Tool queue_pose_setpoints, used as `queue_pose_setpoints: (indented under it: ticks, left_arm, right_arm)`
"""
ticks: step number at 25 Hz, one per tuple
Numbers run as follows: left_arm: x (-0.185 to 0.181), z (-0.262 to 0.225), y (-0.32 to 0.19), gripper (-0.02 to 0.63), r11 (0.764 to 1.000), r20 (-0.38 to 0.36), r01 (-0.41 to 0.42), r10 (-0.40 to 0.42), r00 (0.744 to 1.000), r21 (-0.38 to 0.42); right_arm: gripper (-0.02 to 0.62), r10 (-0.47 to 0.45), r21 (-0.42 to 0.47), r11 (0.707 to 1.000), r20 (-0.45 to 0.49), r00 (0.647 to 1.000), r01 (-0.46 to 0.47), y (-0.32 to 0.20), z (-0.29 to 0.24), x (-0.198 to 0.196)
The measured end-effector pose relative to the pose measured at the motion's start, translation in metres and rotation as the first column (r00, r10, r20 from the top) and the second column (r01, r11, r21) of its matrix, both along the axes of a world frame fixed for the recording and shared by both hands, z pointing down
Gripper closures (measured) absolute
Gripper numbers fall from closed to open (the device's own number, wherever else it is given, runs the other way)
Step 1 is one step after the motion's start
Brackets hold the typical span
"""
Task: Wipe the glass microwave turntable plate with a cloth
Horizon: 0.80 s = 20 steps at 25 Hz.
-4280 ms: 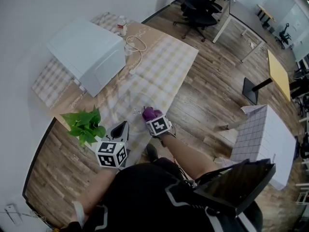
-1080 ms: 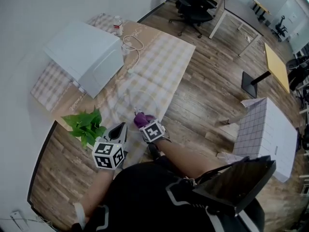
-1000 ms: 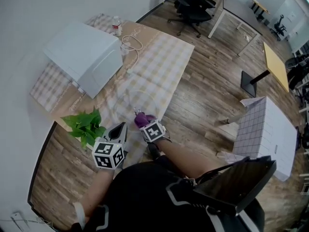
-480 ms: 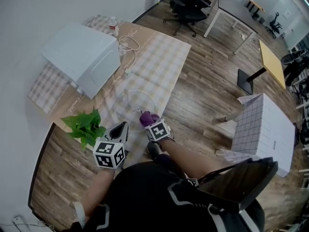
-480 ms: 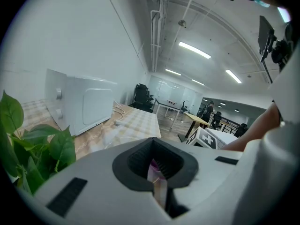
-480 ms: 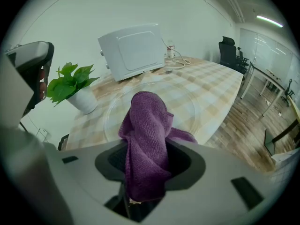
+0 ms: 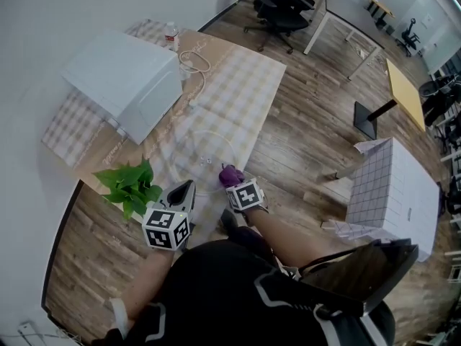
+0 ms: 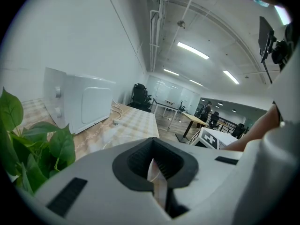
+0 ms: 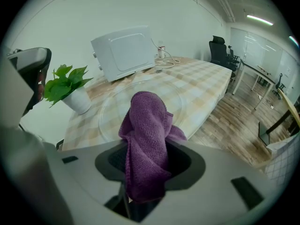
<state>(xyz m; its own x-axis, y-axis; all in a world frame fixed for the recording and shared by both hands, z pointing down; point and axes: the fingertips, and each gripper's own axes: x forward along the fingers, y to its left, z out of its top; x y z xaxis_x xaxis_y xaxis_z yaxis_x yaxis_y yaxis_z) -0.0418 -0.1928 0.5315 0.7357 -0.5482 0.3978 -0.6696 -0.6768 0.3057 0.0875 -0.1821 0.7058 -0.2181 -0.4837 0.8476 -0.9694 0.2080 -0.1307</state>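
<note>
No brand or label is legible. The only markings we can read are the black-and-white square codes on the cube [image 7: 167, 228] of the left gripper [image 7: 184, 192] and on its twin on the right gripper [image 7: 236, 184]. The label on the bottle [image 7: 171, 36] is too small to read. The surface is a table under a pale yellow checked tablecloth [image 7: 241, 85], set against a white wall on a wood-plank floor [image 7: 310, 135]. The room is an open office, with chairs and desks beyond. A white microwave [image 7: 126, 81] stands at the far left and a plant [image 7: 130, 186] at the near left. The plate [image 7: 194, 139] lies flat on the tablecloth between them, nearer the table edge. Both forearms reach forward from the body. The left gripper points at the plate's near rim, just beside the plant. Its jaws are nearly together, with a thin pale slit between them, and we see nothing gripped. The right gripper's jaws are clamped on a bunched purple cloth [image 9: 147, 144], which sits at the plate's near-right rim. We cannot tell whether they touch.
</note>
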Motion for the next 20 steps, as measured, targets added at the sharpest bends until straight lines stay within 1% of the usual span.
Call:
queue_pose_setpoints:
  ticks: [4, 7, 11, 15, 17, 20]
  left_arm:
    - [-0.004, -0.003, 0.001, 0.603, 1.0, -0.007, -0.003, 0.003, 1.0, 0.007]
    - [-0.008, -0.008, 0.003, 0.603, 1.0, -0.014, -0.008, 0.008, 1.0, 0.029]
    - [-0.018, -0.017, 0.003, 0.604, 0.998, -0.027, -0.022, 0.024, 0.999, 0.064]
    - [-0.029, -0.025, 0.004, 0.603, 0.997, -0.076, -0.011, 0.017, 0.997, 0.074]
    - [-0.033, -0.028, 0.006, 0.603, 0.997, -0.091, -0.013, 0.02, 0.996, 0.078]
    - [-0.035, -0.032, 0.01, 0.603, 0.996, -0.104, -0.01, 0.019, 0.994, 0.09]
  right_arm:
    - [0.407, 0.034, 0.013, 0.999, 0.014, 0.999, -0.034, -0.002, -0.007, 0.001]
    - [0.407, 0.058, 0.04, 0.997, 0.027, 0.998, -0.059, -0.002, -0.02, 0.002]
    - [0.408, 0.08, 0.105, 0.991, 0.066, 0.995, -0.087, -0.006, -0.043, -0.001]
    - [0.408, 0.093, 0.174, 0.979, 0.066, 0.994, -0.103, -0.007, -0.075, -0.001]
    - [0.408, 0.103, 0.205, 0.971, 0.087, 0.991, -0.119, -0.008, -0.091, -0.003]
    - [0.408, 0.088, 0.258, 0.959, 0.116, 0.989, -0.116, -0.01, -0.115, -0.007]
